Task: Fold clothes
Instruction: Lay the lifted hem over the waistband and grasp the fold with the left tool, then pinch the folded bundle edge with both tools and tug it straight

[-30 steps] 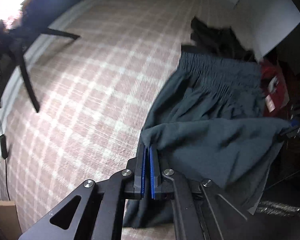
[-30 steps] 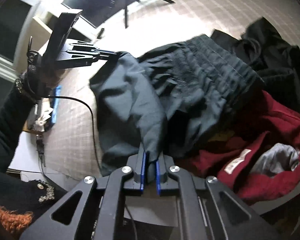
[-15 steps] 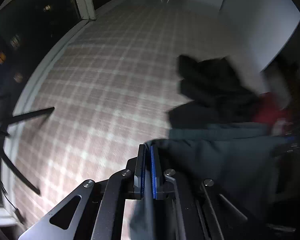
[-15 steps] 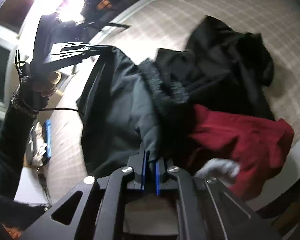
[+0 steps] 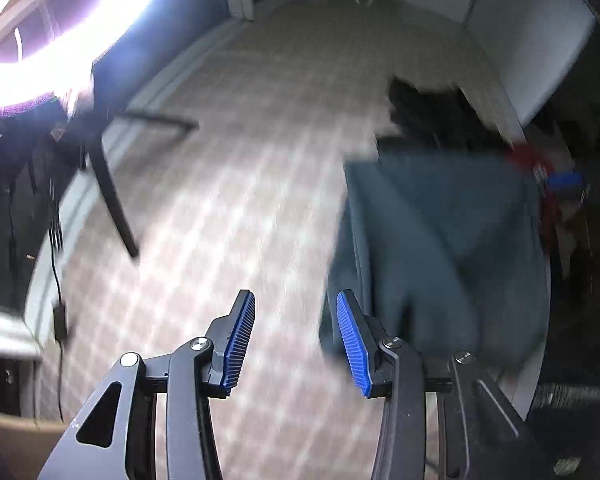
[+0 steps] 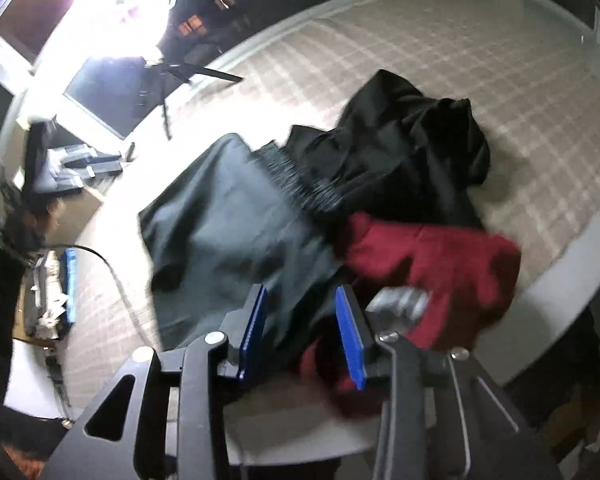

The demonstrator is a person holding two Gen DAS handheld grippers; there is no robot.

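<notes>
Left gripper (image 5: 292, 338): fingers parted, nothing between them, only the checked cloth (image 5: 228, 208) that covers the surface showing in the gap. Jaws have just been opening. The dark grey garment (image 5: 440, 248) lies flat on the checked cloth just right of the right-hand finger pad (image 5: 350, 340); whether that pad touches the garment's edge cannot be told through the blur.

Right gripper (image 6: 300, 326): fingers parted too, jaws just been opening. A bit of the grey garment (image 6: 236, 232) sits in the gap between the blue pads (image 6: 254, 330), but they do not press on it. Released.

Garment position, right wrist view: spread on the surface, its gathered waistband (image 6: 300, 184) at the far end, lying against a crumpled black garment (image 6: 412, 144). A red garment (image 6: 440, 264) lies just beside the grey one, on its right, with a pale grey patch (image 6: 400, 302) at its near edge.

Beyond the grey garment, at the far left edge of the surface: a bright ring light (image 5: 32, 32) on a dark stand (image 5: 112, 196). A black cable (image 6: 112, 276) trails across the cloth left of the garment. The left gripper's body shows as a blurred dark shape (image 6: 60, 168) out that way.
</notes>
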